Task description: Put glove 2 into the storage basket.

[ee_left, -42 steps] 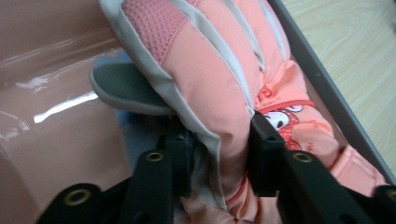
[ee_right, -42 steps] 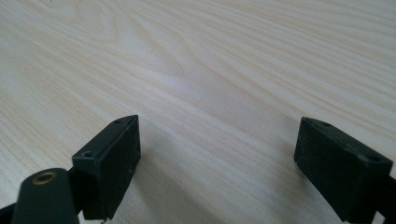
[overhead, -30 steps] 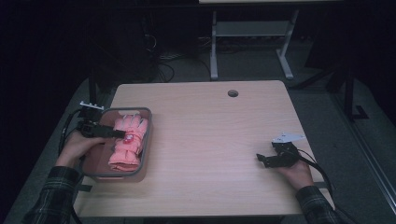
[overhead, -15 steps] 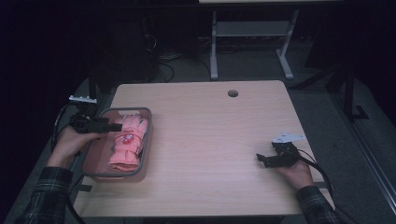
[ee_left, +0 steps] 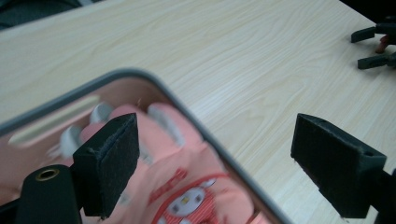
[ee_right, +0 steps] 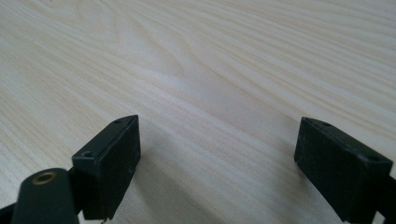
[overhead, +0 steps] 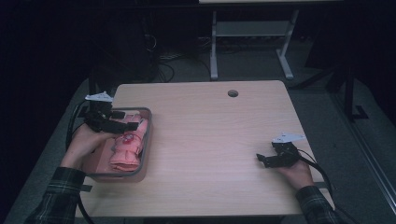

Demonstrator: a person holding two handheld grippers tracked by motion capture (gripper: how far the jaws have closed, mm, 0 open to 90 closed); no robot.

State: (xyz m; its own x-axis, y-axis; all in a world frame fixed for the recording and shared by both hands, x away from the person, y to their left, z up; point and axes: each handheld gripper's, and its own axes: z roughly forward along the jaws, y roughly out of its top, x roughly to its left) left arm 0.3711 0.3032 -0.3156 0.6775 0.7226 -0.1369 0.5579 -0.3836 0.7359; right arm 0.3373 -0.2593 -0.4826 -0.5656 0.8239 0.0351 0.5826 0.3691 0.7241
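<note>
Your left gripper (overhead: pixel 130 125) hangs over the far end of the grey tray (overhead: pixel 147 140) with its jaws spread wide and nothing between them, so the pink garment (overhead: pixel 127 149) is not yet gripped; it lies folded inside the tray, its printed cartoon patch facing up, near the table's left edge. By the look of it, the work is at an early stage: the cloth has to be pinched and lifted over the rim before anything else counts as done. Your right gripper (overhead: pixel 267 160) rests low on the bare wood at the near right, jaws likewise apart and empty. Mind the tray wall (ee_left: pixel 196 126), which runs just under the left jaws. The middle of the table (overhead: pixel 210 135) is open wood, with only a cable hole (overhead: pixel 232 93) near the far edge
</note>
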